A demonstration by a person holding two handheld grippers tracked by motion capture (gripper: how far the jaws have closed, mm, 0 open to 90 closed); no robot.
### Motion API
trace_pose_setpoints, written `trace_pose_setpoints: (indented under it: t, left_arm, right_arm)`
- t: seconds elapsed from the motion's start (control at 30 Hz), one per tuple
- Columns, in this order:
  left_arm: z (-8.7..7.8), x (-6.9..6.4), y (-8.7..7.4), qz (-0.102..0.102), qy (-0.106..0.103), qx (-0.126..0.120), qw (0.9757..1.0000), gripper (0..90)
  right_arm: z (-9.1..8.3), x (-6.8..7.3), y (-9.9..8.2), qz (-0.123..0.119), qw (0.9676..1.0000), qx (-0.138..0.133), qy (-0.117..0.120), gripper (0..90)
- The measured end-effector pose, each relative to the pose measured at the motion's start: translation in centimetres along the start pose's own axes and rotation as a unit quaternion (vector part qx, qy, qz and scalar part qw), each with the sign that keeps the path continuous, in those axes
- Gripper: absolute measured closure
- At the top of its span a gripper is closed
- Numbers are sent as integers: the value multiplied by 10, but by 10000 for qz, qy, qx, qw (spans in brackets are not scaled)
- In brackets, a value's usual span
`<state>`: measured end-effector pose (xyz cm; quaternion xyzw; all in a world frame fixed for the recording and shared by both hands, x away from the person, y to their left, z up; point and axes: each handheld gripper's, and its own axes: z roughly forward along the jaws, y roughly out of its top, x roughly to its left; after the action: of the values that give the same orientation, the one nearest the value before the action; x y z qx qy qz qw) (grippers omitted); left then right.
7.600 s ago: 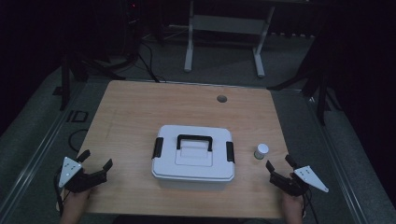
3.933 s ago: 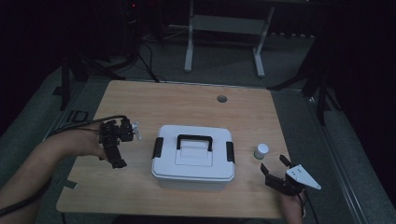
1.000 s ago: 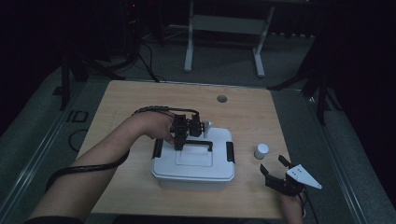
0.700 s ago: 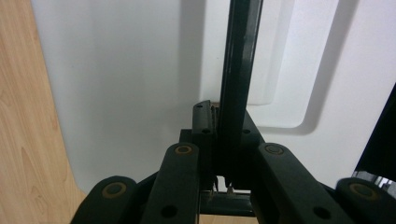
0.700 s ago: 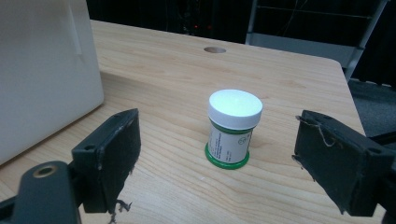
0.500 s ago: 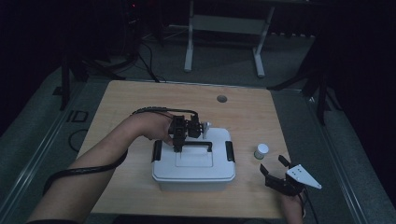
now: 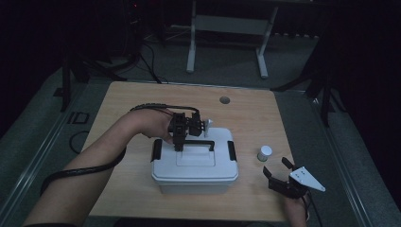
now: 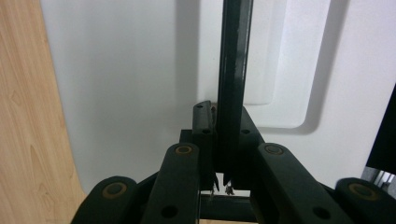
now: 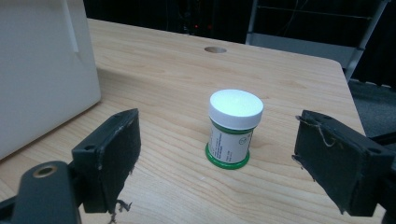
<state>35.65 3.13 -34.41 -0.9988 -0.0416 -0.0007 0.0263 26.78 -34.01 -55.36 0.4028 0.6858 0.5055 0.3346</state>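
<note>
A white lidded box (image 7: 194, 165) sits mid-table with black side latches and a black carry handle (image 7: 197, 142). My left gripper (image 7: 178, 143) comes down on the handle's left end. In the left gripper view it (image 8: 223, 135) is shut on the handle bar (image 8: 232, 65) above the white lid (image 8: 126, 70). A small white-capped jar with a green label (image 7: 265, 152) stands right of the box. My right gripper (image 7: 276, 166) rests near the table's front right corner, open. In the right gripper view it (image 9: 229, 161) has the jar (image 9: 233, 126) a little beyond its spread jaws.
The wooden table (image 7: 123, 104) has a round cable hole (image 7: 224, 100) near its far edge. The box's side wall (image 9: 42, 70) stands left of the jar. A desk frame (image 7: 227, 28) and cables lie on the dark floor behind.
My left gripper has shifted slightly left and down along the handle and sits shut on it. The right gripper, box and jar have stayed put.
</note>
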Motion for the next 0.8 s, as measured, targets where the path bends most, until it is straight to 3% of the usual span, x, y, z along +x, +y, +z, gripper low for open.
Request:
trace_pose_setpoints:
  t: [0.5,0.8]
  left_arm:
    - [-17,2,-20,-171,51,-199,9996,833]
    - [-21,4,-42,-360,73,-210,9991,833]
  right_arm:
    - [0,0,0,19,10000,10,-7,142]
    - [0,0,0,10,10000,22,-10,142]
